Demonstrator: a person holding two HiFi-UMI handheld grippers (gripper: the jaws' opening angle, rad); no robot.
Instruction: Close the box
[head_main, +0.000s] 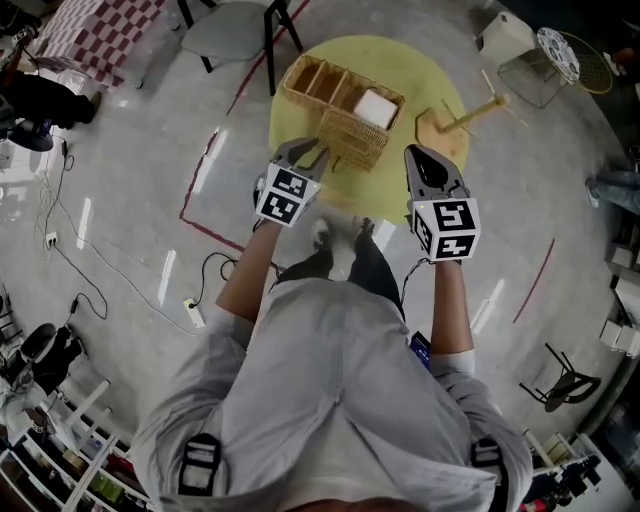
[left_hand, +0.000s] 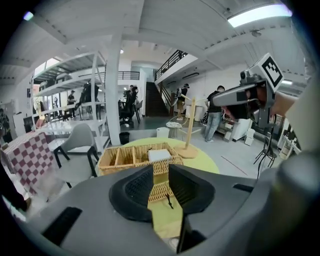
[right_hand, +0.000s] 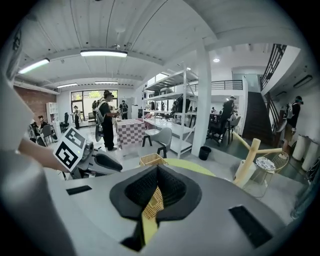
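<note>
Left gripper view — left gripper (left_hand: 160, 175) jaws a little apart, gripping nothing; right gripper (right_hand: 157, 170) jaws pressed together — empty.

Tan woven box (head_main: 345, 110), yellow table (head_main: 392, 182), red-checked cloth (head_main: 95, 35)

Wears a light grey short-sleeved shirt (head_main: 330, 390), crossed at each shoulder by a dark strap (head_main: 200, 465) with a buckle, above dark trousers (head_main: 372, 262) and pale shoes (head_main: 322, 236). Ends in two matching tools, the left gripper (head_main: 303, 153) and the right gripper (head_main: 425, 152), both of smooth grey moulded plastic with dark tapering jaws. Bears on each a white cube (head_main: 447, 228) printed with black square markers. Shows, in the gripper views, black fingers (left_hand: 135, 189) with finely ribbed inner faces, set in a broad grey shell cut with dark rectangular slots (right_hand: 249, 226).
</note>
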